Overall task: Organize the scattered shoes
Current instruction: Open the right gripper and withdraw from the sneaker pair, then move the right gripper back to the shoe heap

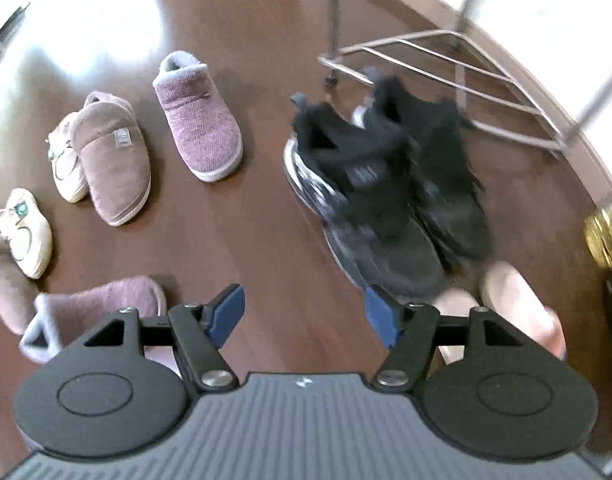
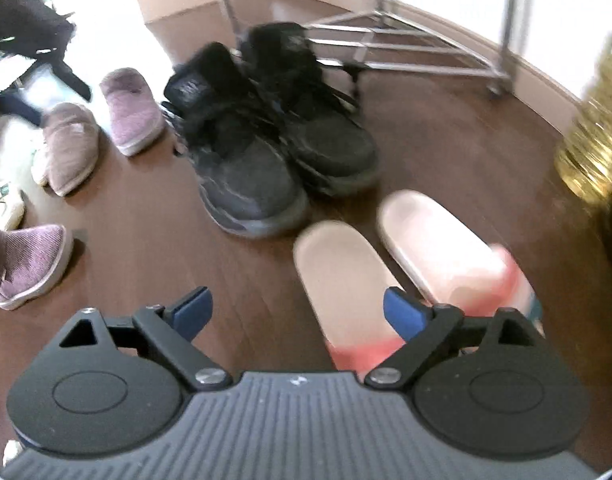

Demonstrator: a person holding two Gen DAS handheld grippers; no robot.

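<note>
Two black sneakers (image 1: pixel 390 184) (image 2: pixel 266 140) stand side by side on the dark wood floor. A pair of pale pink slides (image 2: pixel 386 264) (image 1: pixel 518 308) lies in front of them. To the left are a mauve slipper (image 1: pixel 198 120) (image 2: pixel 130 108), a brown slipper (image 1: pixel 114 156) (image 2: pixel 70 148), cream sneakers (image 1: pixel 26 232) and another mauve slipper (image 1: pixel 86 316) (image 2: pixel 22 264). My left gripper (image 1: pixel 304 314) hangs open above bare floor, nothing between its blue pads. My right gripper (image 2: pixel 298 314) is open too, its right pad over a slide.
A metal rack frame (image 1: pixel 446 68) (image 2: pixel 406 44) stands on the floor behind the black sneakers, near the white baseboard. A golden ribbed object (image 2: pixel 594 136) (image 1: pixel 606 232) sits at the right edge. Dark items (image 2: pixel 22 40) lie at the far left.
</note>
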